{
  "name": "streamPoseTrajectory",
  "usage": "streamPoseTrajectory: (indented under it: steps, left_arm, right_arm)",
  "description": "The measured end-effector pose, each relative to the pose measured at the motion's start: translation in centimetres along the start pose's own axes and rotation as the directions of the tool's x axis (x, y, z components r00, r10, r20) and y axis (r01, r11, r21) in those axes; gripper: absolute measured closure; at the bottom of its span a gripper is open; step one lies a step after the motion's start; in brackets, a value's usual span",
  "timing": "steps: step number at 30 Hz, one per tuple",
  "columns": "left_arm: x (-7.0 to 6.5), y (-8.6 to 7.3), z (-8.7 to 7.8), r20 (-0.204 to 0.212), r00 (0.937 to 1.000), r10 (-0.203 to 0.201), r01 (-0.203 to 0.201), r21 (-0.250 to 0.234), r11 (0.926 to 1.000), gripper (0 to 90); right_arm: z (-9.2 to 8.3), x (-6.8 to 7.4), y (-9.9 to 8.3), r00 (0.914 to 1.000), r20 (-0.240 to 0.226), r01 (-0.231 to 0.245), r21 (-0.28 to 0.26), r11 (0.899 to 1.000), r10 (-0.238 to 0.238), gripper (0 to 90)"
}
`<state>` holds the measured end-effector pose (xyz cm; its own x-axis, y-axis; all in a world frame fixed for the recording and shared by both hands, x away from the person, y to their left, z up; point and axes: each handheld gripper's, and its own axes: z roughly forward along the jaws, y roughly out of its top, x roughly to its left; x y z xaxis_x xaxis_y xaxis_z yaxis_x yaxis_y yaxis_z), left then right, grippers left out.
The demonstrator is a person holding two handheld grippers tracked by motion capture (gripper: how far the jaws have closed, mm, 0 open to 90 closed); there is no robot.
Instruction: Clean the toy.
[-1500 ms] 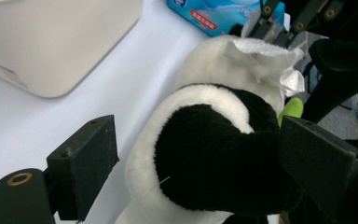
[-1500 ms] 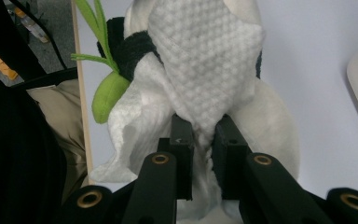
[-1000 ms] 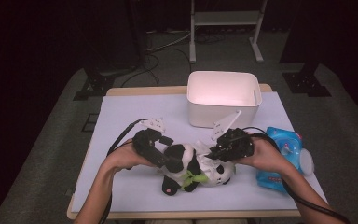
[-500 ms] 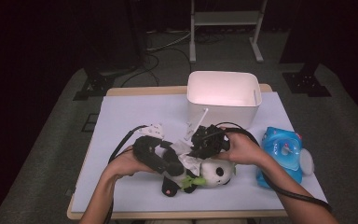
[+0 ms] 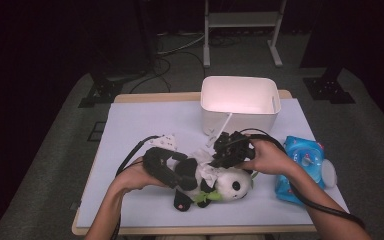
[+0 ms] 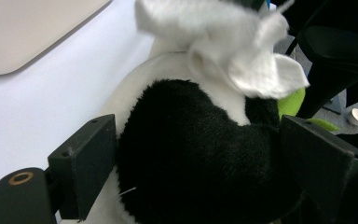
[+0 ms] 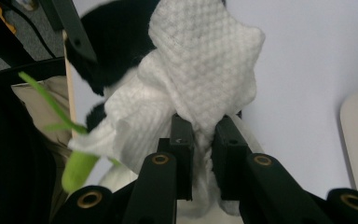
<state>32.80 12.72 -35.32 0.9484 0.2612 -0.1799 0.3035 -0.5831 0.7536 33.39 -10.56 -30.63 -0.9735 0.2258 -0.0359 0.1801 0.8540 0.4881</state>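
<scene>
Your left tongs point(image 5: 182, 175) are clamped on the panda plush point(image 5: 215, 182), their two black jaws pressing either side of its black fur in the left gripper view. The plush lies on the worktop point(image 5: 130, 130) near the front edge, about midway along it, head toward the right edge. Your right tongs point(image 5: 217, 157) sit just above the plush's body with their jaws nearly together, pinching a white paper towel point(image 7: 200, 79). The towel bunches against the plush's white and black fur, right beside your left tongs.
</scene>
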Motion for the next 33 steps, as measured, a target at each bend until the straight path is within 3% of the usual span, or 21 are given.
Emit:
streamPoseTrajectory:
  steps: [1, 6, 17, 24, 30, 33]
  left_arm:
    - [-0.1, 0.1, 0.0, -0.001, 1.0, 0.001, -0.001, 0.004, 1.0, 12.4]
    - [-0.2, 0.2, 0.0, 0.001, 1.0, -0.002, 0.002, 0.014, 0.9999, 12.4]
    - [-0.4, 0.6, 0.0, 0.003, 1.0, -0.004, 0.004, 0.047, 0.9989, 12.4]
    - [-0.5, 1.6, -0.4, 0.02, 0.9998, 0.002, -0.003, 0.077, 0.997, 11.7]
    - [-0.7, 3.2, -0.5, 0.02, 0.9993, 0.032, -0.034, 0.086, 0.9957, 12.8]
    - [-0.7, 3.9, 0.1, 0.014, 0.999, 0.042, -0.043, 0.121, 0.9917, 12.8]
  right_arm:
    - [-0.7, -0.2, -1.1, 0.9998, -0.005, -0.02, -0.021, 1.0, 0.02, 79.3]
    - [-1.8, -0.2, -2.7, 0.999, 0.0, -0.046, -0.048, 0.998, 0.046, 79.2]
    - [-3.3, -0.6, -7.0, 0.9927, 0.016, -0.119, -0.033, 0.992, 0.12, 78.8]
    - [-2.6, -0.2, -7.2, 0.9937, 0.005, -0.112, -0.041, 0.993, 0.112, 78.8]
    - [-2.5, 0.0, -7.1, 0.9944, 0.011, -0.104, -0.044, 0.994, 0.105, 78.8]
    - [-2.5, 0.2, -7.1, 0.9954, 0.012, -0.094, -0.049, 0.994, 0.095, 78.7]
